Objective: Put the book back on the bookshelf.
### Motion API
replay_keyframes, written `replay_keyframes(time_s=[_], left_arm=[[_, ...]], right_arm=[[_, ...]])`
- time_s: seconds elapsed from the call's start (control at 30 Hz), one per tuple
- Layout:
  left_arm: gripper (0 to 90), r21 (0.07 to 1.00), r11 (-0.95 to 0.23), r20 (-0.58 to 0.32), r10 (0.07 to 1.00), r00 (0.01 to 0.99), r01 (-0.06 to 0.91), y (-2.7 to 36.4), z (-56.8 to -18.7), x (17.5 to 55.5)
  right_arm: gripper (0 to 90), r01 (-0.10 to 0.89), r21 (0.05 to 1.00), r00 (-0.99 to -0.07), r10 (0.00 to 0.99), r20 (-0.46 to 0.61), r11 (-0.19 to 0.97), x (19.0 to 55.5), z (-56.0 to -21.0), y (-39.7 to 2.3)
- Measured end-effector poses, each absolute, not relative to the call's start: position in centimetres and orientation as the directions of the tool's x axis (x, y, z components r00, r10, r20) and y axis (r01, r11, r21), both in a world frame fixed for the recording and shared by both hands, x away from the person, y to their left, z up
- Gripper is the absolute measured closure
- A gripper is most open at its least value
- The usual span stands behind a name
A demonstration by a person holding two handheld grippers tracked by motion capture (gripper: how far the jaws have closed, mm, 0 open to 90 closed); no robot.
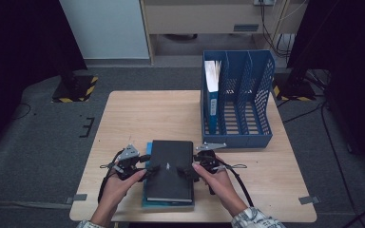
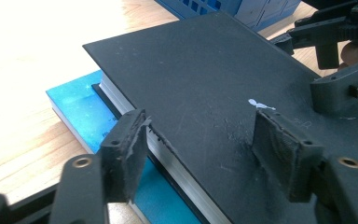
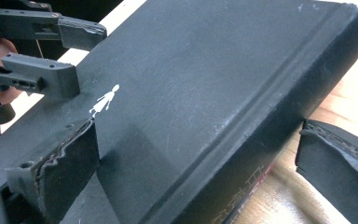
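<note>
A: Which way does the black hardcover book [image 1: 170, 170] lie?

B: Flat, cover up, with its long axis running from the person's edge of the light wooden table [image 1: 138, 114] towards the far edge. Its spine faces the person's right. It rests on a slightly larger blue book [image 1: 147, 197], which shows along its left and near sides, at the near middle of the table.

A: How does it look?

B: Matt black and scuffed, with a small white figure printed on the cover and pale page edges on the left side.

A: And the hands?

B: Both come up from the near edge and flank the book. The left gripper [image 2: 200, 144] straddles the page-edge side, one pad at the edge and the other resting on the cover. The jaws are partly open, and I can't tell whether they pinch. The right gripper [image 3: 205, 158] stands wide open around the spine, one pad on the cover and the other clear of the spine.

A: Anything beyond?

B: A blue perforated plastic file rack [image 1: 247, 95] stands upright at the far right, with a blue folder [image 1: 212, 95] in its left slot.
</note>
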State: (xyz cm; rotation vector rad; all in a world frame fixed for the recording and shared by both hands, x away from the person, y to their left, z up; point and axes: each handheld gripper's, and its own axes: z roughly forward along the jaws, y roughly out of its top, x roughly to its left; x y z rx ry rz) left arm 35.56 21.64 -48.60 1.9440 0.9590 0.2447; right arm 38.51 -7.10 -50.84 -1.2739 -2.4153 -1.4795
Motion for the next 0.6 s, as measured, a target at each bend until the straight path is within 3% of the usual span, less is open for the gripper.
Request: replay_keyframes(time_s=[0.6], left_arm=[[19.2, 0.764, -0.241, -0.315, 0.671, 0.672, 0.598, 21.2, -49.3, 36.9]], right_arm=[[0.0, 0.712, 0.682, -0.631, 0.578, 0.517, 0.167, 39.4, -51.8, -7.5]])
